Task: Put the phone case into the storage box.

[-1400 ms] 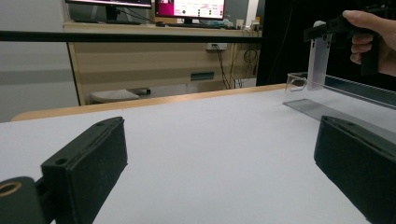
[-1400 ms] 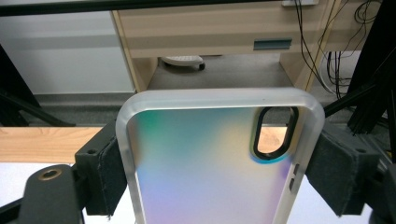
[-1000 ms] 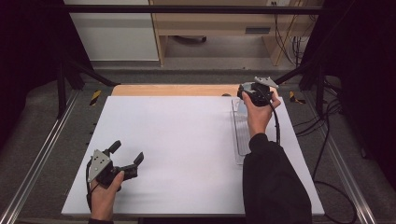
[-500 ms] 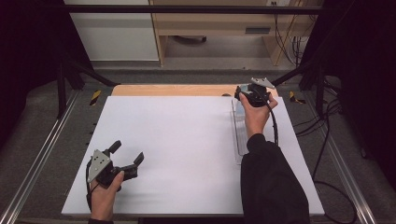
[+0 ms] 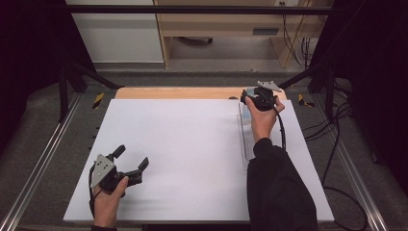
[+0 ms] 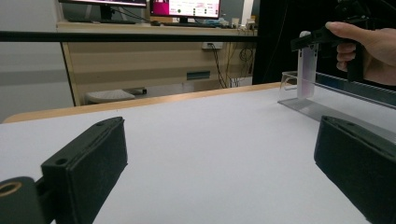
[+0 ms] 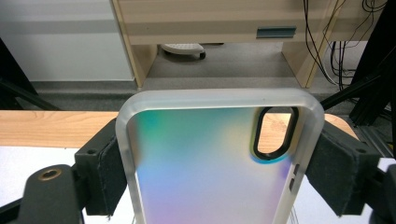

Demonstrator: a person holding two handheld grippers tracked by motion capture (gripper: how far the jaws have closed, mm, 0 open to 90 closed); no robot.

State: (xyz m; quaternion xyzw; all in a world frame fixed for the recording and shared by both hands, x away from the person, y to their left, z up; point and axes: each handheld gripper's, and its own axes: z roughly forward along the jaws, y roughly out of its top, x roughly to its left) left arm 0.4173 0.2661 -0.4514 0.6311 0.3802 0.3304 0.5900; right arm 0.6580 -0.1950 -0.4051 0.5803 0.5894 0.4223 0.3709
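A translucent phone case (image 7: pixel 201 168) with an iridescent sheen and a black-rimmed camera hole stands upright between the pads of my right gripper (image 7: pixel 219 175), which is shut on its two long edges. In the high view that gripper (image 5: pixel 259 97) is at the table's far right, over the far end of a clear acrylic stand (image 5: pixel 247 139). From the left gripper view the case (image 6: pixel 306 70) hangs upright, its lower end down at the stand (image 6: pixel 322 95). At the near left of the white table (image 5: pixel 183 144) my left gripper (image 5: pixel 132 157) rests open and holds nothing; its jaws (image 6: pixel 219 168) are spread wide.
A wooden strip (image 5: pixel 178 92) borders the table's far edge. Metal rails (image 5: pixel 38 159) run along both sides, and cables (image 5: pixel 337 144) trail on the floor at the right. A black bar (image 5: pixel 202 9) crosses overhead at the back.
The right gripper with the case has edged slightly to the left at the stand's far end. The left gripper has stayed still.
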